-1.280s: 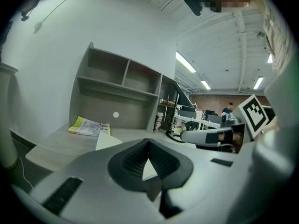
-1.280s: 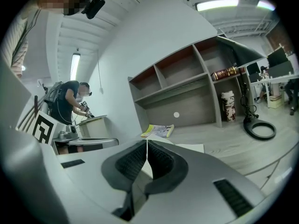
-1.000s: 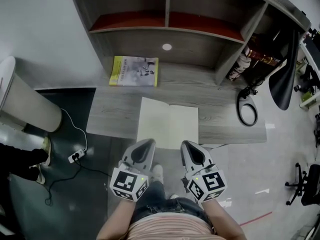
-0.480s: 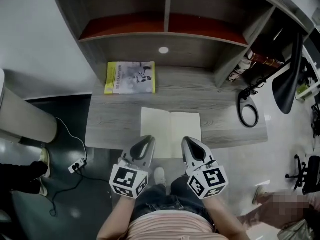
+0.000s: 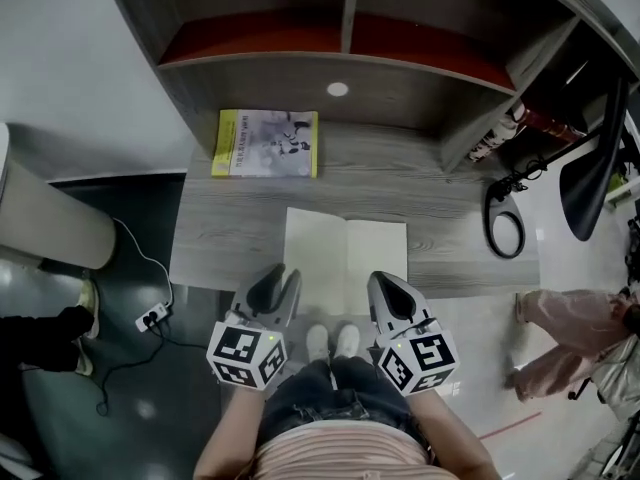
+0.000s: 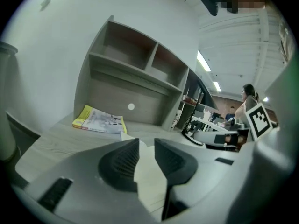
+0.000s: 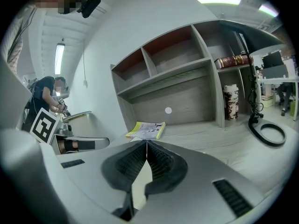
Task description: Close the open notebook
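Reaching toward the desk (image 5: 225, 233), I hold nothing yet. Far off on the left lies a yellow book (image 5: 265, 143), flat and shut, and it is not my job.

My left gripper (image 5: 283, 280) hangs at the near edge of the desk, just by the left page of the notebook (image 5: 346, 253). Its jaws are opening, partly apart now, and nothing is between them. I only see the pale page past the gap.

The notebook lies open and flat in the middle, at the near edge of the desk, with the fold running away from me. My right gripper (image 5: 385, 286) hangs by the right page, jaws pressed together with nothing in them. Further right a black cable loop (image 5: 505, 230) lies on the desk, well apart from the notebook.

I think this is the start — getting to the notebook. Next I must slip a jaw under the left page's edge, pinch it softly, and swing it over onto the right page — slowly, so the paper does not bend.
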Available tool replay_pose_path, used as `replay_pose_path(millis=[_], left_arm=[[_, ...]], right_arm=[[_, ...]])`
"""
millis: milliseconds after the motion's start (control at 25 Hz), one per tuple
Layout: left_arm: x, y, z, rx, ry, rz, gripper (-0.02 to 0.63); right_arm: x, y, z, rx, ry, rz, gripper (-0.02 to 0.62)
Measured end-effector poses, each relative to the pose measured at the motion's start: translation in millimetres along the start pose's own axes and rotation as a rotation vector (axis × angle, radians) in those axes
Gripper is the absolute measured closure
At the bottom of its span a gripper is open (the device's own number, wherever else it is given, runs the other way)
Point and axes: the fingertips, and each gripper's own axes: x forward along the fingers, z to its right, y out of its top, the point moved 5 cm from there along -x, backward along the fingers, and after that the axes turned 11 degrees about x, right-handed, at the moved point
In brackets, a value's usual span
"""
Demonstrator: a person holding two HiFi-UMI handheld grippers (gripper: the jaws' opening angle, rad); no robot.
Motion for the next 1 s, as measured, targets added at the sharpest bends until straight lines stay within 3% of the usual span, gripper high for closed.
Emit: replay_pose_path(millis=[320,720,1000], left_arm=[[-4,-21,-7,-0.063,0.043,-0.094,0.466],[-8,-53,-10,-0.256,0.046,-0.151,0.463],[-9,-68,-10,-0.314,0.034,-0.191,0.465]], right_arm=[[5,-5,9,0.008,0.009,-0.038,0.586],[9,-20,13,0.007,0.016,-0.100,0.586],[9,-27,13,0.018,0.012,-0.124,0.586]])
